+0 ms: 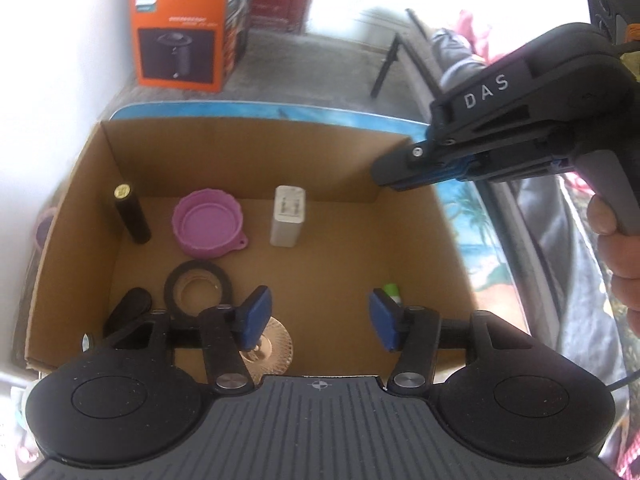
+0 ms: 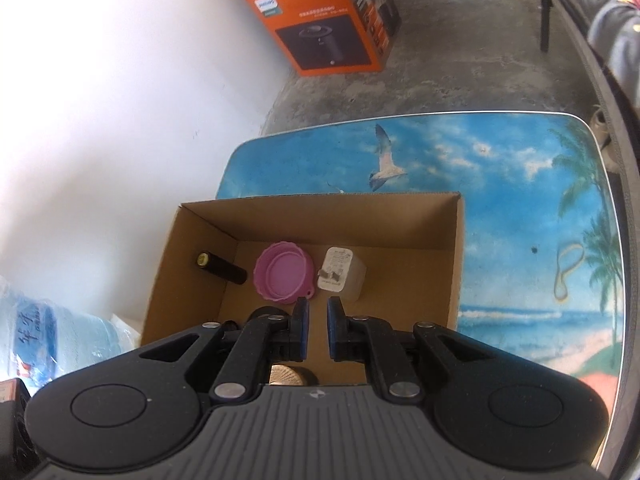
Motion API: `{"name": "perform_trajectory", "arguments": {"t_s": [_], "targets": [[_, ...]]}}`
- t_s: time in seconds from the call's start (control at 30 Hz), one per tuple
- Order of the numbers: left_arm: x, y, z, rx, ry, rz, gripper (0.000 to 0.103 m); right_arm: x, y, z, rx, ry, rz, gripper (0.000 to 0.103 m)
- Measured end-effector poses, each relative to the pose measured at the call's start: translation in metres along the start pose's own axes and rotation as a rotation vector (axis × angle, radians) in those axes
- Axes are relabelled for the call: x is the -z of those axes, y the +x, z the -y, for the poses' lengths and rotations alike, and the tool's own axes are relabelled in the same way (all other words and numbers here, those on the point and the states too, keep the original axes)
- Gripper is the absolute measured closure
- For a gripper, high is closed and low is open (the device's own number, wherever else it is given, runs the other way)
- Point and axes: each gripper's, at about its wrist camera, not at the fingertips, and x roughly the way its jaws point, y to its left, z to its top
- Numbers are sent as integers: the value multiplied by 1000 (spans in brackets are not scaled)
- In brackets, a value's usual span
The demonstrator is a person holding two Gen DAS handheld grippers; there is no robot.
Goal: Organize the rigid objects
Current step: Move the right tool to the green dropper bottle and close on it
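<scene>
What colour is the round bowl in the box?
Pinkish purple bowl; the left wrist view shows it best.

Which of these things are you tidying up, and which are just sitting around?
For the job: cardboard box, black tube, pink lid, white charger, black ring, gold disc, left gripper, right gripper.

Just lying about: orange box, beach-print table, water jug.

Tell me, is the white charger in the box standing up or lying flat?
Standing upright. The white charger rests on its end on the floor of the cardboard box, its pronged face turned up, between the pink lid and bare cardboard.
</scene>
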Motion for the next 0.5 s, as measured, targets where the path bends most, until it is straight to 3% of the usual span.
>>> {"name": "perform_trajectory", "arguments": {"t_s": [0.23, 0.5], "targets": [[24, -32, 1, 32, 34, 20, 40, 41, -31, -19, -42, 82, 71, 91], [61, -72, -5, 16, 57, 22, 39, 95, -43, -66, -48, 40, 89, 90]]}}
